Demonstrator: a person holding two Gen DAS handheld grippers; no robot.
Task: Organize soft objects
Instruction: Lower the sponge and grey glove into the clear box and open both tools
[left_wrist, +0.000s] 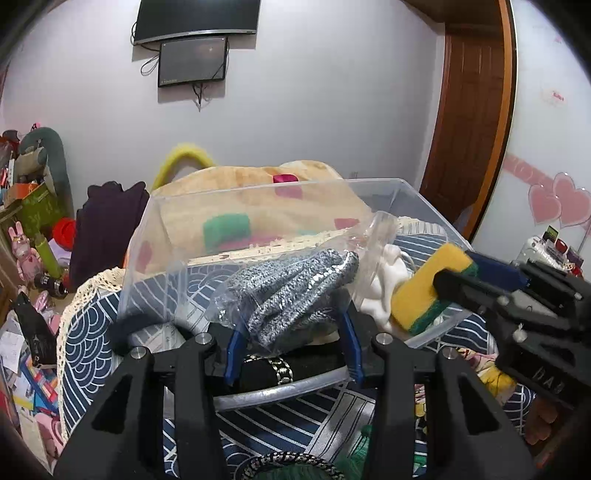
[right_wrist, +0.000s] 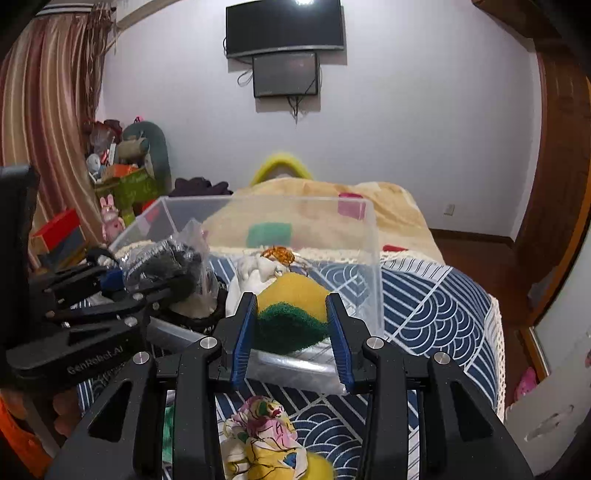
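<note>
In the left wrist view, the left tongs (left_wrist: 291, 328) are sitting at the lower centre of the frame, their blue pads pressing in on a clear plastic bag of grey knitted fabric (left_wrist: 291, 295) and holding it just over the near rim of the transparent storage bin (left_wrist: 155, 221) that is filling the middle of the frame. At the right edge the right tongs (left_wrist: 456, 275) are reaching in sideways, gripping a yellow-and-green scrub sponge (left_wrist: 424, 288) over the bin's right side, next to a white soft item (left_wrist: 384, 291) lying inside. The bin is resting on a blue wave-patterned cloth (left_wrist: 88, 332) spread over the bed. In the right wrist view, the same sponge (right_wrist: 291, 314) is sitting at the centre of the frame between the two blue pads of the right tongs (right_wrist: 291, 328), clamped narrowly on it just past the bin's near wall (right_wrist: 295, 365); the left tongs (right_wrist: 147, 284) with the bagged knit (right_wrist: 170, 262) are coming in from the left middle. A floral cloth (right_wrist: 262, 439) is lying on the bed at the bottom centre, outside the bin. To finish well, each load probably ought to be carried fully past the rim and lowered onto a free patch of the floor before the pads are eased apart, the sponge kept off the white item and the slippery bag released low so it is not sliding back over the wall.
</note>
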